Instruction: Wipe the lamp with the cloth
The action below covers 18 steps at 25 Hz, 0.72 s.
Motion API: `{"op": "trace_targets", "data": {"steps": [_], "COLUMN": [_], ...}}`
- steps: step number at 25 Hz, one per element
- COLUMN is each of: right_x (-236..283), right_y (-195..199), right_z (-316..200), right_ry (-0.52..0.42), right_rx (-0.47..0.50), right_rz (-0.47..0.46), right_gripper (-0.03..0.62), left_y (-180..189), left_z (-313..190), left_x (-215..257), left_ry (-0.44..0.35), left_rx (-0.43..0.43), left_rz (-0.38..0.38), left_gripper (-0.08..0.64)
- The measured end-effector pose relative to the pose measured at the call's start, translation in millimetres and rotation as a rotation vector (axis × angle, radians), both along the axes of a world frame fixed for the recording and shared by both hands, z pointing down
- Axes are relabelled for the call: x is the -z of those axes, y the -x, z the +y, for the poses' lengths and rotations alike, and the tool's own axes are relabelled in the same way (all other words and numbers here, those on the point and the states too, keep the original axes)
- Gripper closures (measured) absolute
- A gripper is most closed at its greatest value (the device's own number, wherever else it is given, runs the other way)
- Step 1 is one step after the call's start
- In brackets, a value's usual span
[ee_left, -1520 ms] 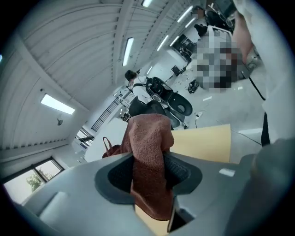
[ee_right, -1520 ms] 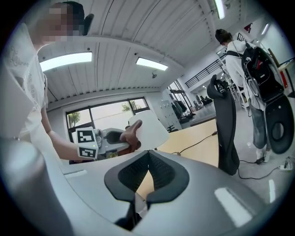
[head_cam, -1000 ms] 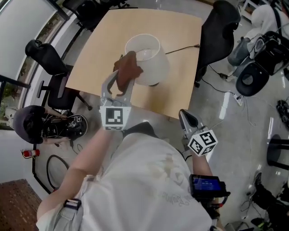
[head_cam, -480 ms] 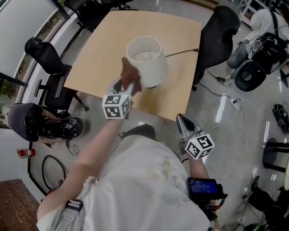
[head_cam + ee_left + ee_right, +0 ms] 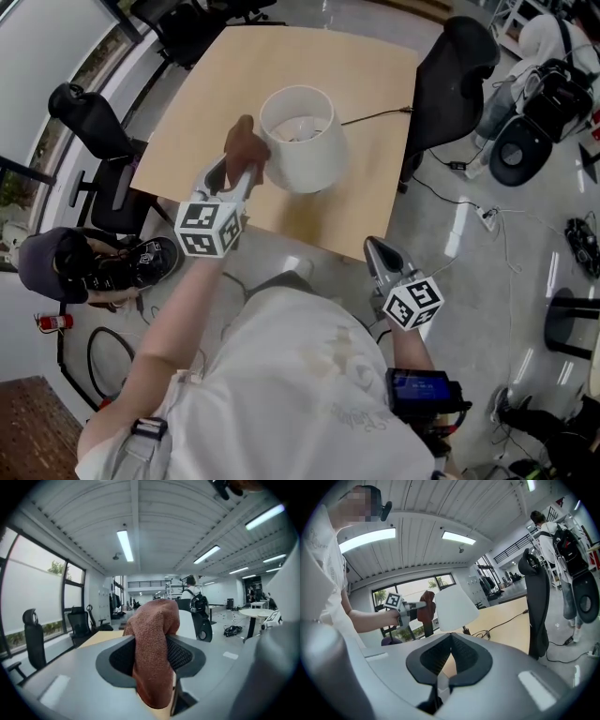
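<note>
Left gripper (image 5: 152,654) clamps a rust-brown terry cloth (image 5: 152,625) beside the white lamp (image 5: 302,150).

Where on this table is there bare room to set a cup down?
The table's far half behind the lamp is bare, and its left corner. The cord crosses the right side. Crowded: the lamp's left, where the left hand-held gripper holds the cloth.

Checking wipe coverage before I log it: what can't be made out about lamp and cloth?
Lamp base: head view, under the shade.
Cloth against shade or apart: left gripper view, cloth itself blocks; right gripper view, too small.
Shade's far side: right gripper view, turned away.
</note>
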State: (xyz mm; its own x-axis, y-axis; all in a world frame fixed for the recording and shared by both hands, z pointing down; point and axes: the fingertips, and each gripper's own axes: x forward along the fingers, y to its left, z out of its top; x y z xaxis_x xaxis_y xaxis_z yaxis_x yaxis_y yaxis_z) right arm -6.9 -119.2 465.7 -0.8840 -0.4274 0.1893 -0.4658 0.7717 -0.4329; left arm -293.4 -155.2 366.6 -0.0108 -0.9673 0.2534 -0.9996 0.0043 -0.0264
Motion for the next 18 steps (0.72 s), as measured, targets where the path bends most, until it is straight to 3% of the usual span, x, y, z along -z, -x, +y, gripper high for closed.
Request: {"op": "trace_targets", "data": {"steps": [2,5,8,12,16,18], "right_x": [12,23,24,22,19,17], "right_y": [19,55,61,35,16,9], "right_z": [-8,-12,-16,-17,-24,-27], "right_ry": [0.001,-0.007,-0.024,-0.034,-0.025,-0.019], "right_rx": [-0.007,-0.002,-0.01,-0.036,-0.085,-0.104], "right_rz": [-0.001,0.011,0.005,-0.024,-0.047,-0.059], "right_gripper": [0.58,0.58,0.58,0.58,0.58,0.58], "left_y": [9,21,9,-39,-61,-64], "left_z": [-17,-43,-63,-86,-114,-124], "left_x": [48,81,84,69,42,19], "left_ry": [-0.015,0.078,0.222,0.426,0.672,0.833], "left_rx": [-0.101,-0.27,-0.387,-0.555,-0.716,-0.754], "left_rz": [-0.055,-0.159,-0.355,-0.597,-0.756,-0.724], "left_gripper": [0.38,0.383,0.383,0.382,0.382,0.382]}}
